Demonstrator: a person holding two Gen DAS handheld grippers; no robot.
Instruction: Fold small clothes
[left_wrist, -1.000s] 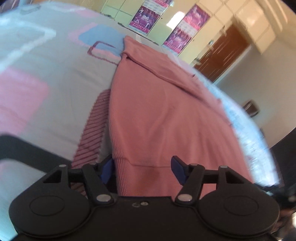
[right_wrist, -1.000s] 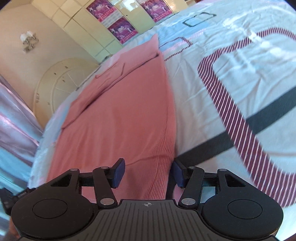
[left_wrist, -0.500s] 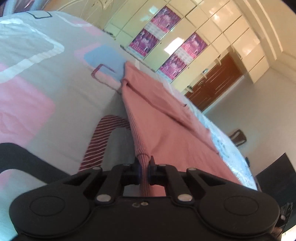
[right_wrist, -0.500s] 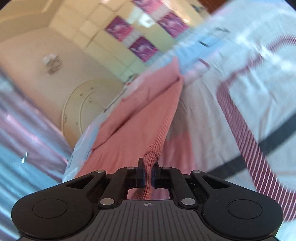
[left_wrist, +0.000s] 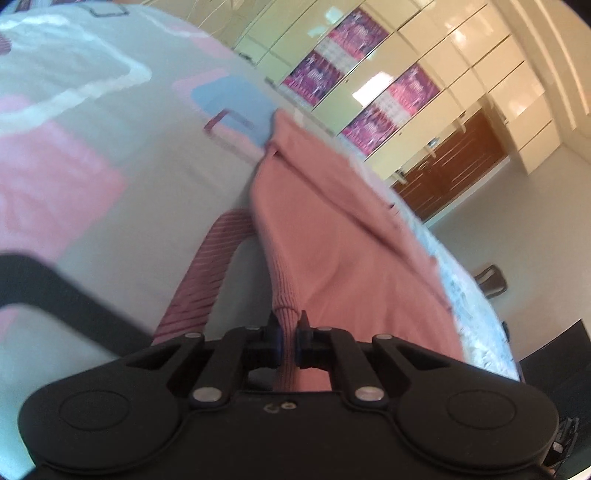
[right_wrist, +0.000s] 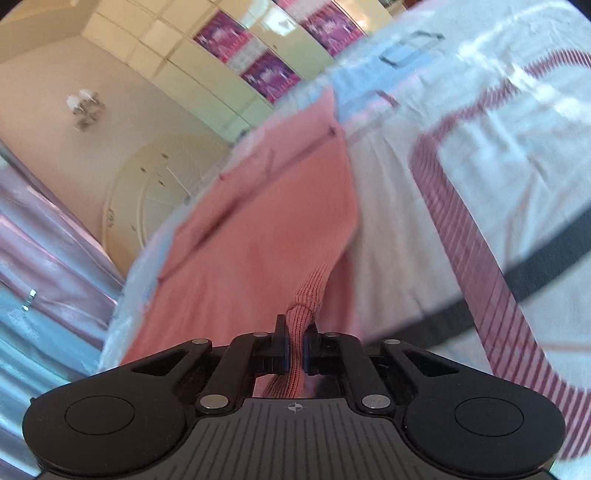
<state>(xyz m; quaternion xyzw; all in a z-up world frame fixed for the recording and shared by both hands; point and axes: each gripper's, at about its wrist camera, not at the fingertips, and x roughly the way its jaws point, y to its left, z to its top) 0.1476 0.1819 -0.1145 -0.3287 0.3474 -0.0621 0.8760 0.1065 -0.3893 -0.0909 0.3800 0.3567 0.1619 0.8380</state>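
Both tools are matte black plastic. The left gripper (left_wrist: 287, 338) has two round discs on its housing, silver screws at the linkage arms and blue pads (left_wrist: 277, 341). The right gripper (right_wrist: 294, 347) looks the same, plus a ribbed centre plate with what seems a small crosshair mark.

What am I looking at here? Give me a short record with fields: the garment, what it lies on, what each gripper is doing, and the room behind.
garment: pink knit top, spread out, ribbed hem nearest the cameras
surface: bedsheet with striped and coloured shapes
left gripper: shut on one corner of the hem
right gripper: shut on the other corner of the hem
hem state: both pinched corners raised off the sheet
room: cream cupboards with purple posters
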